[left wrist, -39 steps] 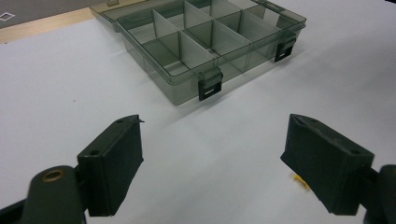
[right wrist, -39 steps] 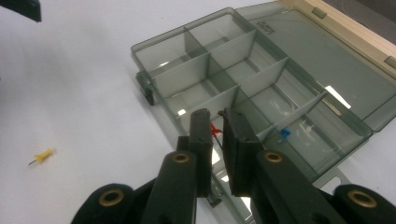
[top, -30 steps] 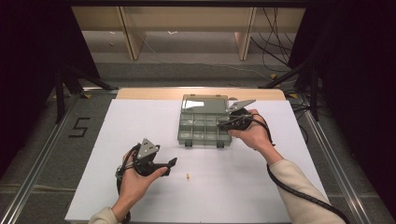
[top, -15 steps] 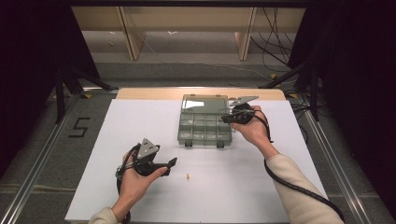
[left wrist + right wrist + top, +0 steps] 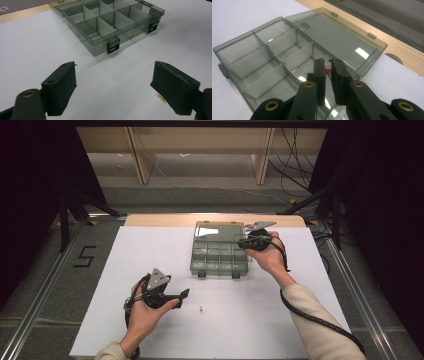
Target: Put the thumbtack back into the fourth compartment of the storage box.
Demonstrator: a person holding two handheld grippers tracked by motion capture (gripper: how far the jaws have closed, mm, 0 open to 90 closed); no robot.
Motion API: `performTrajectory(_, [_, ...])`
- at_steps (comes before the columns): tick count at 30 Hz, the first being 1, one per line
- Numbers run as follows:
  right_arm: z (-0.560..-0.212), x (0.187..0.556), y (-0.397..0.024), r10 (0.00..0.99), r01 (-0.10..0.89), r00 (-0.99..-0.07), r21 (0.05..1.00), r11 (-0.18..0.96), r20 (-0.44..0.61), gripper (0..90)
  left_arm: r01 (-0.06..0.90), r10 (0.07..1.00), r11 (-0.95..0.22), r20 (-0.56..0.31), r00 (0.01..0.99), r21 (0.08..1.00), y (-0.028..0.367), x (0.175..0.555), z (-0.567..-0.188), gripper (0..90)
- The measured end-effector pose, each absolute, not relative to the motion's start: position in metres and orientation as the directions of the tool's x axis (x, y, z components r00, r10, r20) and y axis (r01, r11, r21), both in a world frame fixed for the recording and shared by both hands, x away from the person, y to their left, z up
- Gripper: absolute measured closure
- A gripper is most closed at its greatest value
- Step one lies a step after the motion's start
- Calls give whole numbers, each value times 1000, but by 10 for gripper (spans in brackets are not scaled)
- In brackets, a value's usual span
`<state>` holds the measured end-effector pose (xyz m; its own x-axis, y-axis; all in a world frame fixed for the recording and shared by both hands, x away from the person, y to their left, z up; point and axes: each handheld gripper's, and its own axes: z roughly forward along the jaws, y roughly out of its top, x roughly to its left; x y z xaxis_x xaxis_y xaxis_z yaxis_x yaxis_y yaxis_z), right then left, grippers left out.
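One small part looks to be on its way in, so we'd say we're about halfway. Our right gripper, low in the middle of the right gripper view, has its jaws nearly together, pinching a tiny red piece right over a back compartment of the open organizer box. That box sits upper middle in the high view, lid flipped back flat, and its compartments look empty as far as we can tell. Still left: letting the red piece go, then fetching the little yellow piece lying on the white table just below center. Our left gripper, lower left of the high view, has its jaws spread wide with nothing between them, near that yellow bit.
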<state>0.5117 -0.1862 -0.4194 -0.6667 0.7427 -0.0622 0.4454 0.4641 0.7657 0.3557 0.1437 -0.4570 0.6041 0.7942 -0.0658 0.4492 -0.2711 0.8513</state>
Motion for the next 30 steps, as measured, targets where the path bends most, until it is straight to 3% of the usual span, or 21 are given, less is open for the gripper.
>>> performTrajectory(30, [-440,519,-180,761,443,-642,766,466,-92,831,451,791,-287,-56,609,845,145,356,-457,189])
